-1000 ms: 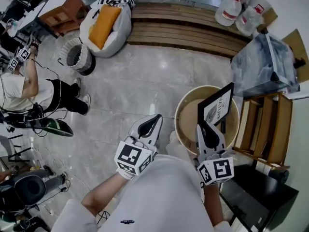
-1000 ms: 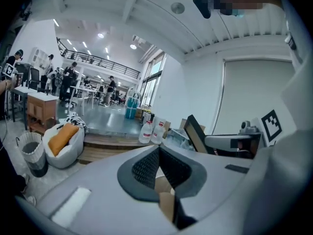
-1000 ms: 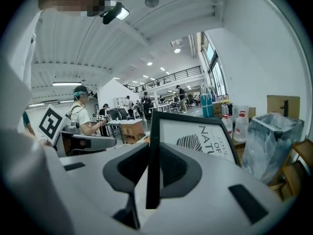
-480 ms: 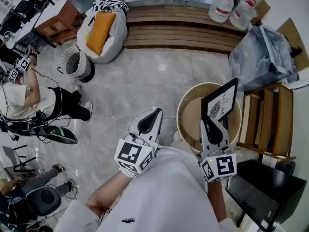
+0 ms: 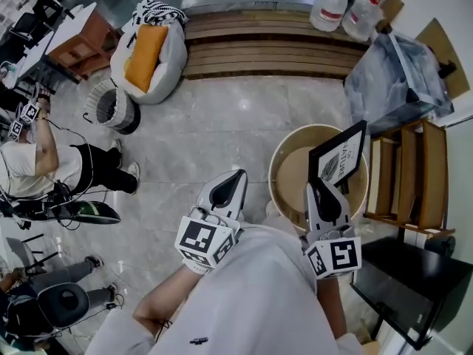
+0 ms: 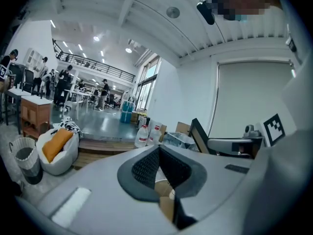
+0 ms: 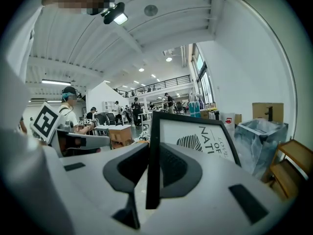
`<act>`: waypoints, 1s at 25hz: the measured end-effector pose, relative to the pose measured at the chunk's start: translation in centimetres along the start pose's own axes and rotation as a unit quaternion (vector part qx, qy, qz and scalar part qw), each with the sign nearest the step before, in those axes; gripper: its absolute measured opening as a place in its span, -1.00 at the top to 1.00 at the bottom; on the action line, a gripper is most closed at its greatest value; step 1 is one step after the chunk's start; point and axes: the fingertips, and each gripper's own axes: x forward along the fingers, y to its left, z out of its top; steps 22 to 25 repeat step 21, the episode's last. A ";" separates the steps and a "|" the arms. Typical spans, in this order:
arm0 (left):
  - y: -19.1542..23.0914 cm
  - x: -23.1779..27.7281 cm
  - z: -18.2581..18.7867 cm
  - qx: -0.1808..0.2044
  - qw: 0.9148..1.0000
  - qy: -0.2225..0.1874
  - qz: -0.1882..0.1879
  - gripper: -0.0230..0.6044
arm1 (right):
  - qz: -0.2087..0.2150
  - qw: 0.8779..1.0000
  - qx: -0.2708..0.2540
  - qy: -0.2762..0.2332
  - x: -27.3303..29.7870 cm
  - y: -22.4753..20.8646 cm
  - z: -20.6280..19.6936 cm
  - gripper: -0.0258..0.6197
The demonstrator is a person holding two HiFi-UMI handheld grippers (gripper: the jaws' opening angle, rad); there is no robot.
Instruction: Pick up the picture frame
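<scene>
The picture frame [image 5: 338, 156] is black with a white print. It stands tilted above a round beige tub [image 5: 282, 170], and my right gripper [image 5: 323, 191] is shut on its lower edge. In the right gripper view the frame's [image 7: 194, 135] black side bar runs down between the two pads of the right gripper [image 7: 152, 173]. My left gripper [image 5: 229, 188] hovers over the floor to the left of the tub, shut and holding nothing. In the left gripper view the pads of the left gripper [image 6: 159, 166] meet, and the frame's back [image 6: 199, 135] shows at the right.
A wooden rack [image 5: 411, 176] stands right of the tub, with a black table [image 5: 403, 287] nearer me. At the back are a plastic-lined bin [image 5: 395, 80], water jugs [image 5: 329, 6], a slatted wooden step [image 5: 273, 50], a beanbag [image 5: 148, 46] and a waste basket [image 5: 111, 106]. A seated person [image 5: 37, 154] is at the left.
The right gripper and the frame have shifted slightly right and up over the tub. The head view has drifted. The left gripper has hardly moved.
</scene>
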 end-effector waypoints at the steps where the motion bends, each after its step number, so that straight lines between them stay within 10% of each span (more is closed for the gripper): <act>1: -0.1 0.2 -0.1 0.000 1.000 0.000 -0.002 0.94 | -0.003 1.000 0.000 0.000 -0.1 -0.2 0.0 0.74; 25: -2.6 3.0 -1.4 -0.020 0.999 0.017 -0.039 0.94 | -0.044 0.999 -0.004 0.001 -2.1 -2.7 0.2 0.74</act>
